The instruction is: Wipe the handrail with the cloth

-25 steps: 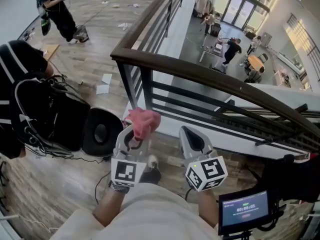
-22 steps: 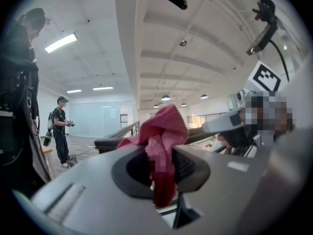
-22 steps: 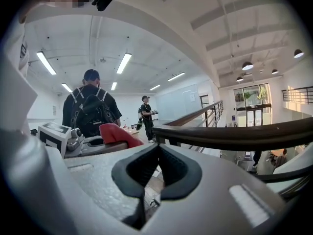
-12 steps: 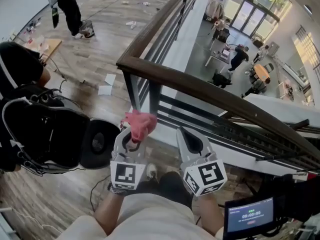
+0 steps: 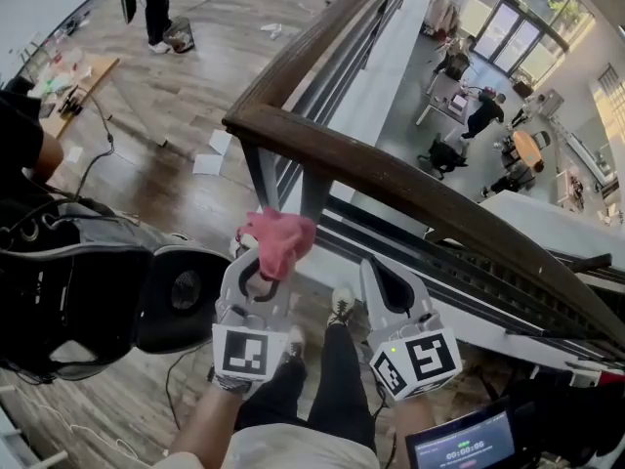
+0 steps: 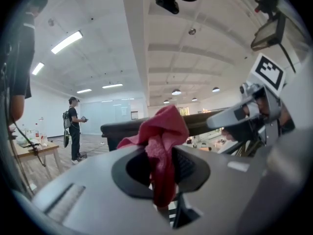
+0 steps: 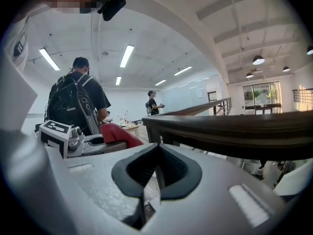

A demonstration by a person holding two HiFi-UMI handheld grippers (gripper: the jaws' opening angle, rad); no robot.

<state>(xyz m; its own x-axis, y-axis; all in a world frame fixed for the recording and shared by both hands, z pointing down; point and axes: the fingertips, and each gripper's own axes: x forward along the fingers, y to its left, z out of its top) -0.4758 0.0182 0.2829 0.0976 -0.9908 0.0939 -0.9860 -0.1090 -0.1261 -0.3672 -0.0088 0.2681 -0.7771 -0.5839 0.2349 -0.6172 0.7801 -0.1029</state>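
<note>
**A:** Brown wood-plank flooring (image 5: 186, 86) lies under it all. What sits nearest?

**B:** Two smooth grey plastic tools. The left gripper (image 5: 260, 258) has its ribbed black pads clamped on a crumpled pink-red terry cloth (image 5: 280, 237). The soft folds bulge above the jaws and a tail hangs down between them.

**A:** And the other one?

**B:** The right gripper (image 5: 379, 267) is closed to a point. Its pads meet at the tips with nothing between them. Each tool carries a white cube printed with black square markers (image 5: 242, 352).

**A:** Where is the cloth against the rail?

**B:** It is near the dark brown polished wooden handrail (image 5: 391, 179), just below its corner, and seems apart from it. The rail is broad and flat-topped and rests on thin dark metal bars (image 5: 262, 169). Beyond it, far down, a bright lower hall (image 5: 469, 76) opens.
</note>
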